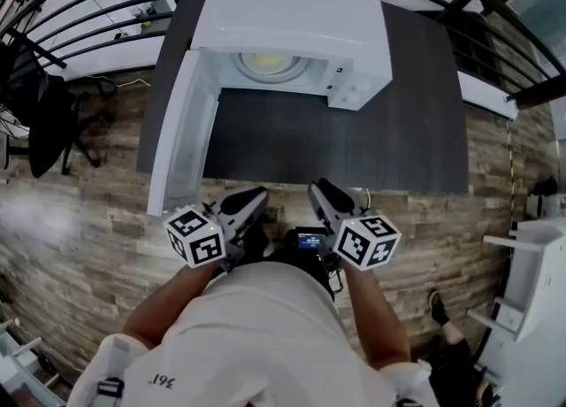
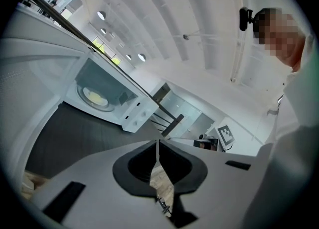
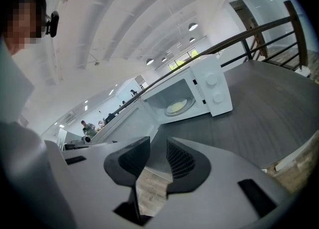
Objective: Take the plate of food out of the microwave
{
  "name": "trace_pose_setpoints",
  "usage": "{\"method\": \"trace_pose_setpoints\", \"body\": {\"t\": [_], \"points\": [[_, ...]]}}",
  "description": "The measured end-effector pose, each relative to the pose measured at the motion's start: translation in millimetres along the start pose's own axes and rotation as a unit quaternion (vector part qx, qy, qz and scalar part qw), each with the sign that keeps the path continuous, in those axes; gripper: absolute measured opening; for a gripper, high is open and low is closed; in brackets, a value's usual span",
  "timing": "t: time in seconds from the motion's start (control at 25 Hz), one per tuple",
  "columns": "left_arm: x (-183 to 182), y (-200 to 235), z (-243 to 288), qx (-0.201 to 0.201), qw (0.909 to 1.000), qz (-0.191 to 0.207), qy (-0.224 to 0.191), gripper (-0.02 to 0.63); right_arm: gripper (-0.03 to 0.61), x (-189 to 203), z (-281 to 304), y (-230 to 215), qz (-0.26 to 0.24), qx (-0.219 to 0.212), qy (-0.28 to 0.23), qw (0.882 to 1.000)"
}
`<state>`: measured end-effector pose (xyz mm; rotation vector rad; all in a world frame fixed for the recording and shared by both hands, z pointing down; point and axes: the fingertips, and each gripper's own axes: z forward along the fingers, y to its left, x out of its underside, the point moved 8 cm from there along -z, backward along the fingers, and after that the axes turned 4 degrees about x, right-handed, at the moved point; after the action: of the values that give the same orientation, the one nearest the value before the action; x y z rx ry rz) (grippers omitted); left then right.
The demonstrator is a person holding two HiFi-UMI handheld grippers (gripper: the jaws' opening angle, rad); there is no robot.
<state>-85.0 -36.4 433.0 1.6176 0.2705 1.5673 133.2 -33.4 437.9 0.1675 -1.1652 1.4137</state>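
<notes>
- Plainly, you were at the approach step. The plate of food (image 1: 270, 64) sat inside the microwave (image 1: 296, 16), about the middle of its cavity, and neither tool had touched it yet.
- The microwave stood at the far side of the dark worktop (image 1: 371, 140). Its door (image 1: 181, 140) was swung fully open toward your left, so the opening faced you with nothing in the way.
- Your left tool (image 2: 158, 146) had its jaws pressed together along their length. Nothing lay between them, and it held nothing.
- Your right tool (image 3: 157, 148) had its jaws a little apart. Only the wooden floor and the worktop's near edge showed through that narrow gap, so it held nothing either.
- Both tools hung close to your body by the near edge of the worktop, well apart from the microwave. Each pointed roughly toward the open cavity.
- By my judgement, the next move called for carrying a tool across the worktop and into the cavity. The left one would have needed its jaws opened before it could take the plate's rim.
- The open door lay on the left tool's side, so the right tool looked to have the freer path in.
- The rim looked thin and low, so a shallow, level entry would have suited. The plate should then have come out flat to keep the food on it.
</notes>
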Motion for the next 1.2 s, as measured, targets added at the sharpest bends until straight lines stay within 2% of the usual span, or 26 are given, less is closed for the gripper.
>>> {"method": "trace_pose_setpoints", "body": {"t": [0.2,0.52,0.84,1.04,1.12,1.2], "points": [[-3,14,-6,0.017,0.9998,0.003,0.011,0.006,0.104,0,17,11,-0.015,0.017,-0.002,1.000],[-10,29,-3,-0.002,0.9999,-0.008,-0.009,0.006,0.104,-14,43,6,-0.068,0.009,0.020,0.997],[-18,36,12,-0.034,0.9984,-0.018,-0.041,0.006,0.104,-35,75,-11,-0.158,-0.012,0.059,0.986],[-24,40,19,-0.050,0.9973,-0.020,-0.050,0.006,0.104,-42,99,-16,-0.216,-0.024,0.087,0.972],[-26,45,22,-0.056,0.9968,-0.020,-0.053,0.006,0.104,-45,115,-16,-0.254,-0.029,0.098,0.962],[-26,51,28,-0.061,0.9965,-0.019,-0.054,0.006,0.104,-48,134,-18,-0.302,-0.032,0.109,0.946]]}}
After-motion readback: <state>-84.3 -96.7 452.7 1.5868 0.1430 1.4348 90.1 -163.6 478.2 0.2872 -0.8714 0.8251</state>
